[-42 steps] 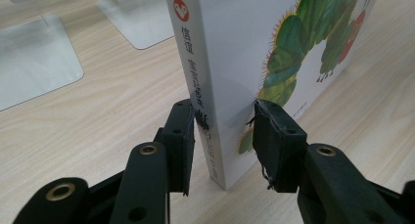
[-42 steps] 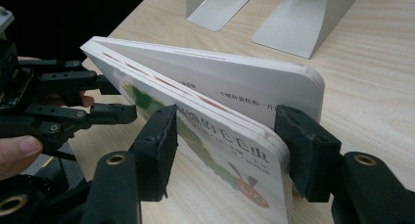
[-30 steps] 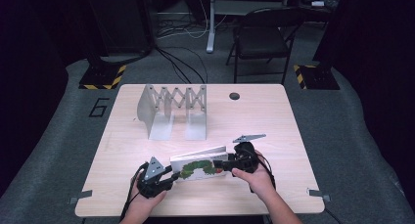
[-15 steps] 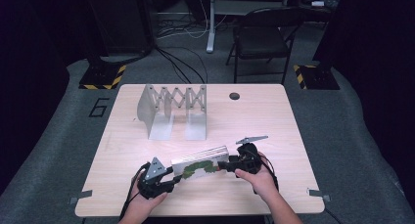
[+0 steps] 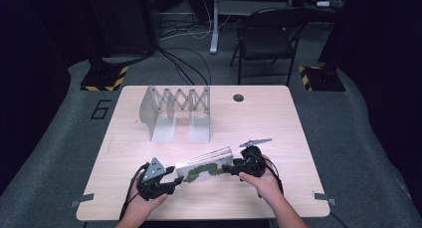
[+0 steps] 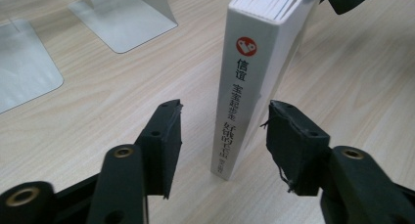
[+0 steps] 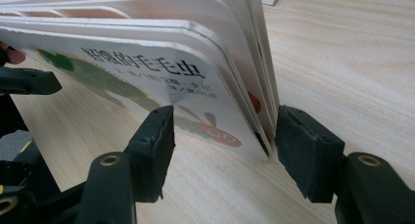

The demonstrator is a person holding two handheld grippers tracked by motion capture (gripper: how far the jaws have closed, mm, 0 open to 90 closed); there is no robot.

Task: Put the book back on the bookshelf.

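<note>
A white board book (image 5: 204, 167) with a green caterpillar on its cover stands on its long edge near the table's front. My left gripper (image 5: 174, 180) is at its spine end. In the left gripper view the jaws stand open (image 6: 222, 141) on either side of the spine (image 6: 240, 87), with a gap on each side. My right gripper (image 5: 233, 167) is at the opposite end, where the pages open. In the right gripper view its jaws (image 7: 225, 136) close on the book's corner (image 7: 147, 72), one against the cover, one against the back. The book tilts a little there.
A metal accordion book rack (image 5: 176, 111) with flat base plates (image 6: 122, 13) stands at the back left of the wooden table (image 5: 278, 123). A cable hole (image 5: 238, 97) sits near the far edge. A folding chair (image 5: 266, 39) is beyond the table.
The book has been tipped up from a slant, cover showing, to nearly upright on its edge. Both hands have stayed at its ends.
</note>
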